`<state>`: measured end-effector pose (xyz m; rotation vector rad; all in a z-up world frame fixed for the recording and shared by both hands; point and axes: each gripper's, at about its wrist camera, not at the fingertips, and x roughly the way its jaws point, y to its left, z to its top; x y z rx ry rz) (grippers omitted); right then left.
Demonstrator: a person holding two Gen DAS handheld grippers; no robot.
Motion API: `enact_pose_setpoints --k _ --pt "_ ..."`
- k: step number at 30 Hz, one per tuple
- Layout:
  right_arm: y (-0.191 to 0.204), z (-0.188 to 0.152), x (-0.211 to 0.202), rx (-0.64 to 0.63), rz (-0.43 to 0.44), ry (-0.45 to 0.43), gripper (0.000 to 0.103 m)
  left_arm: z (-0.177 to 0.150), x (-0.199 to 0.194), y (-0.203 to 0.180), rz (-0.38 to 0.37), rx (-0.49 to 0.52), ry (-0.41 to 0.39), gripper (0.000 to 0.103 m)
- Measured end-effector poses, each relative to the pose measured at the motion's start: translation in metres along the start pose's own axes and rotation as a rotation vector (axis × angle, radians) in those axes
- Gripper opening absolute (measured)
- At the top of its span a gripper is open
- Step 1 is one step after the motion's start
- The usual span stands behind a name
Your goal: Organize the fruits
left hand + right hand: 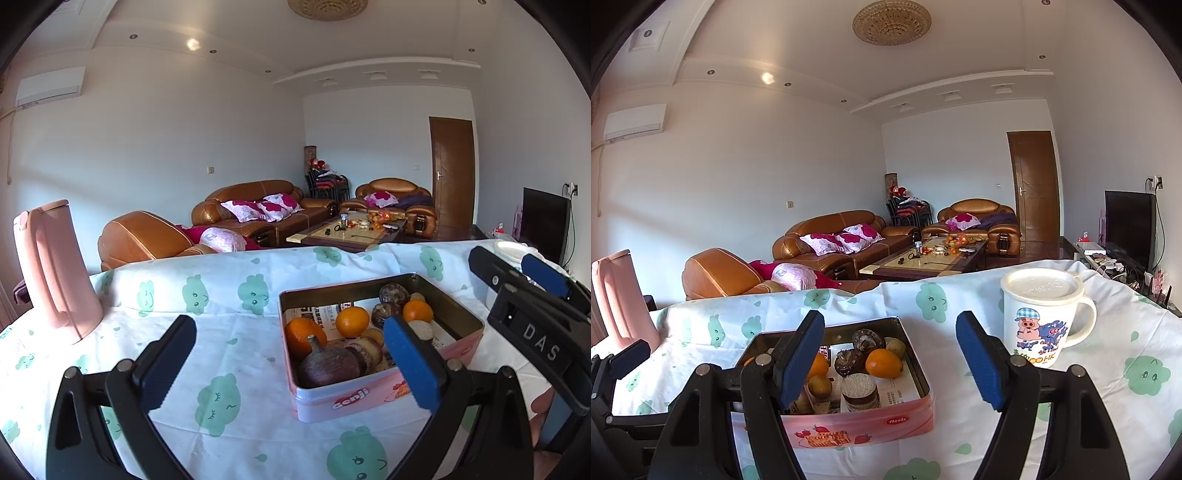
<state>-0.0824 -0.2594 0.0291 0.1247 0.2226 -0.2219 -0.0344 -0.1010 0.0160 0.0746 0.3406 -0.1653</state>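
Both tongs hang released and empty above the worktop [236, 332]: your left tongs [291, 354] stand wide apart just short of the tin [373, 402], and your right tongs [890, 354] gape over the cloth beside it, with nothing between the pads of either.

The fruit already sits inside that open pink tin, on printed paper. You have oranges [352, 321] toward the middle, a dark purple fruit with a stalk [327, 363] at the near wall, two brown scaly fruits [868, 340] at the far side, and a small green-brown one [820, 386], perhaps a kiwi.

Judging by looks, the oranges are firm, round and smooth, so they may roll or squirt out of a pinch; close across the widest part, gently. The purple fruit seems the heaviest, so take it around the body, not the stalk. The scaly ones look brittle-skinned and want a light squeeze.

Mind the lidded pig mug [1039, 325] near your right tongs and the pink kettle [55, 273] well off to the left.
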Motion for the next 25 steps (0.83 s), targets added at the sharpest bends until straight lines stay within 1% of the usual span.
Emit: enact_pose_setpoints --k 8,15,18,25 --pt "-0.0001 -0.0005 0.0001 -0.001 0.001 0.004 0.075 0.0001 -0.0002 0.0003 0.003 0.0 0.002 0.103" --pt "-0.0004 -0.0024 0.0001 -0.002 -0.002 0.008 0.075 0.0006 0.0046 0.0061 0.031 -0.021 0.037 0.103" --pt "-0.0006 -0.0029 0.0004 -0.001 -0.004 0.011 0.075 0.0001 0.0059 0.0079 0.004 -0.022 0.052 0.103" --pt "-0.0009 -0.0027 0.0016 0.0 -0.006 0.018 0.075 0.0014 0.0085 0.0066 0.007 -0.017 0.068 0.103"
